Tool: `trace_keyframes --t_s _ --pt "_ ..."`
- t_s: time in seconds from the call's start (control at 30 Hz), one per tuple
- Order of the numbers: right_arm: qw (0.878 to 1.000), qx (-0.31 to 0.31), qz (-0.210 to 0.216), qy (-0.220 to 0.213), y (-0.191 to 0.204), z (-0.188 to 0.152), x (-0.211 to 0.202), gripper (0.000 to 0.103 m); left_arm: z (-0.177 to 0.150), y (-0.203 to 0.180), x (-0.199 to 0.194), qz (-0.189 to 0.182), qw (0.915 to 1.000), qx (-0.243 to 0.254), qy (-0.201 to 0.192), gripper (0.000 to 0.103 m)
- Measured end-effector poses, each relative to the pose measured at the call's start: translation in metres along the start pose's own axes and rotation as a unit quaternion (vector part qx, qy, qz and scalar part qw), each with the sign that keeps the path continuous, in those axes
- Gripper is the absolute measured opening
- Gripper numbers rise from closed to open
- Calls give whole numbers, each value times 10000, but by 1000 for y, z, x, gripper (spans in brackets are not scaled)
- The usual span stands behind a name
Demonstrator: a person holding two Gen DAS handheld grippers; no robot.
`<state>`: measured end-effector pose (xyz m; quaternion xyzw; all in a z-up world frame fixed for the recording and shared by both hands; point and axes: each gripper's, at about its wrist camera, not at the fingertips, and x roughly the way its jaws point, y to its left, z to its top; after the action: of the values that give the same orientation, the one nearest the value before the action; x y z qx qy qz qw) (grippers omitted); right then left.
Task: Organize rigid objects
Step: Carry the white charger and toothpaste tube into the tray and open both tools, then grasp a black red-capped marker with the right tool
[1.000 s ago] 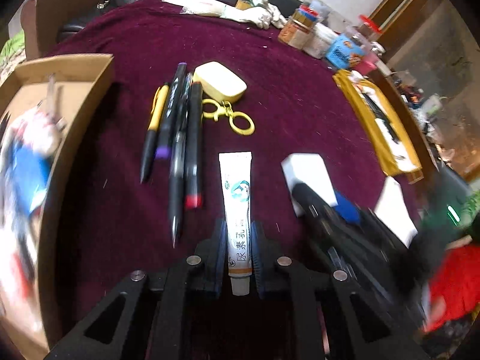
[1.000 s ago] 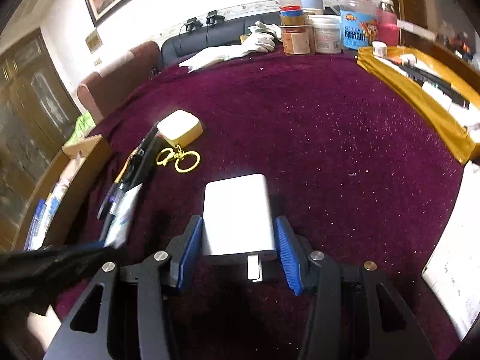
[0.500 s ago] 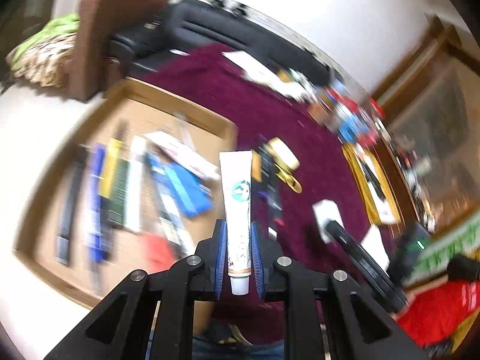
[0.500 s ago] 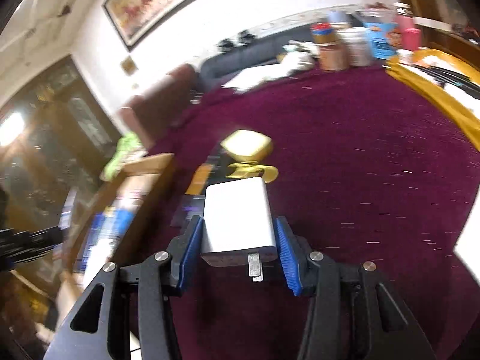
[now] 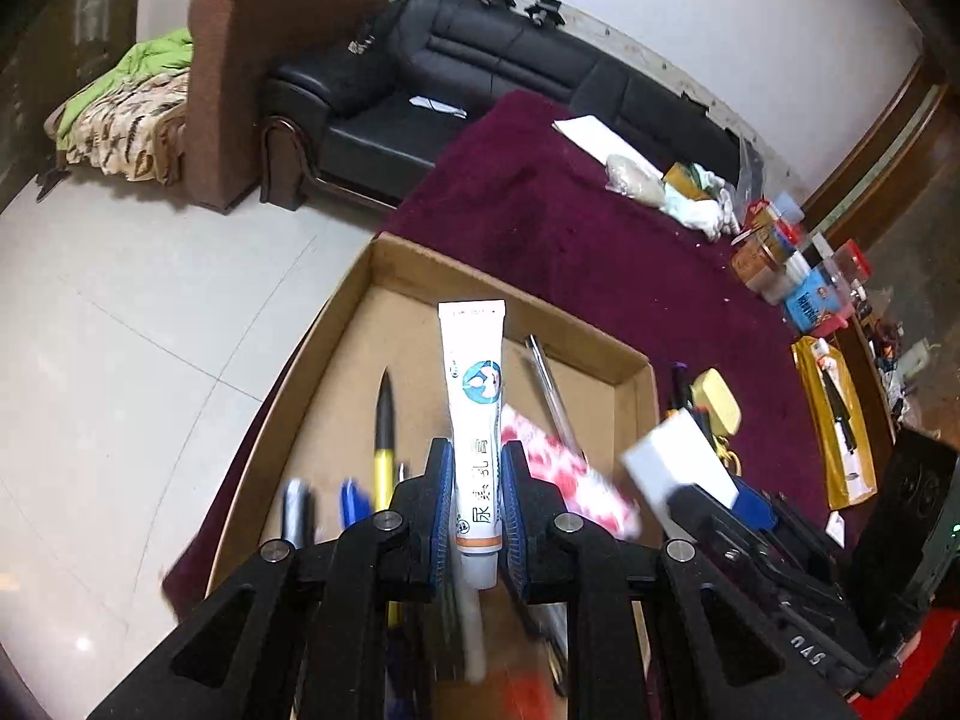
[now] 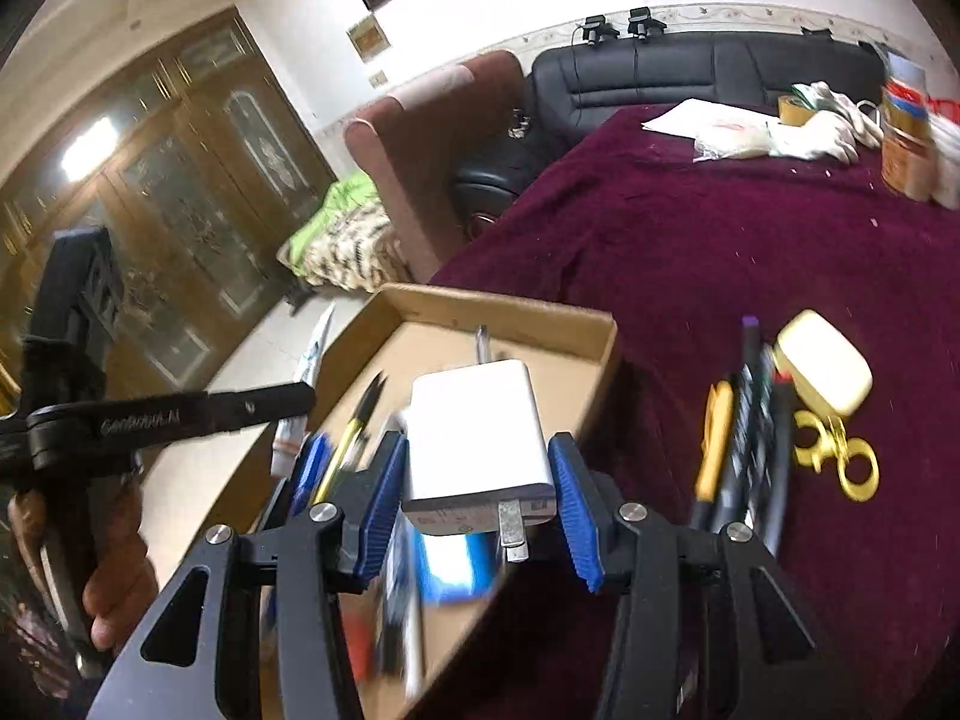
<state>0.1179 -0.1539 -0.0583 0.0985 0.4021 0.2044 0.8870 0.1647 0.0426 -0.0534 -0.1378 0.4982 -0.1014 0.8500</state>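
My left gripper [image 5: 474,480] is shut on a white ointment tube [image 5: 474,384] and holds it above the open cardboard box [image 5: 420,276]. My right gripper [image 6: 480,480] is shut on a white plug-in charger [image 6: 477,426] and holds it over the box's right side [image 6: 498,306]. The charger also shows in the left wrist view [image 5: 678,462], and the tube in the right wrist view [image 6: 312,354]. The box holds pens [image 5: 384,420] and a red-and-white packet [image 5: 564,480].
Several pens [image 6: 744,432] and a yellow case with a gold clasp [image 6: 822,378] lie on the maroon tablecloth [image 6: 750,228] right of the box. Jars and packets [image 5: 786,264] stand at the table's far edge. A black sofa [image 5: 480,78] and tiled floor [image 5: 120,330] lie beyond.
Both grippers lifted their objects off the tablecloth and swung left, and now hang over the cardboard box. The grips have not changed.
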Motion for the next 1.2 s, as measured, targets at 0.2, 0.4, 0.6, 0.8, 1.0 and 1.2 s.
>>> trace_keyframes --t_s 0.2,0.4,0.6,0.8,1.0,1.2 --pt "9958 -367 -825 119 1 24 46 47 23 1 44 301 9988 140 349 16" --pt "9884 -909 -1194 221 12 25 61 46 28 4 63 480 9971 156 567 16" --pt "9852 -1042 -1332 293 15 19 63 47 26 10 69 502 9963 128 680 18" --pt "9841 -1178 -1279 349 19 7 63 48 17 5 60 523 9967 256 566 59" --pt "9928 -843 -829 -175 12 -3 19 58 -2 -3 34 890 9951 253 352 59" --pt "9984 -202 119 -505 -31 -33 -47 67 -42 -53 -27 612 9963 229 -555 73"
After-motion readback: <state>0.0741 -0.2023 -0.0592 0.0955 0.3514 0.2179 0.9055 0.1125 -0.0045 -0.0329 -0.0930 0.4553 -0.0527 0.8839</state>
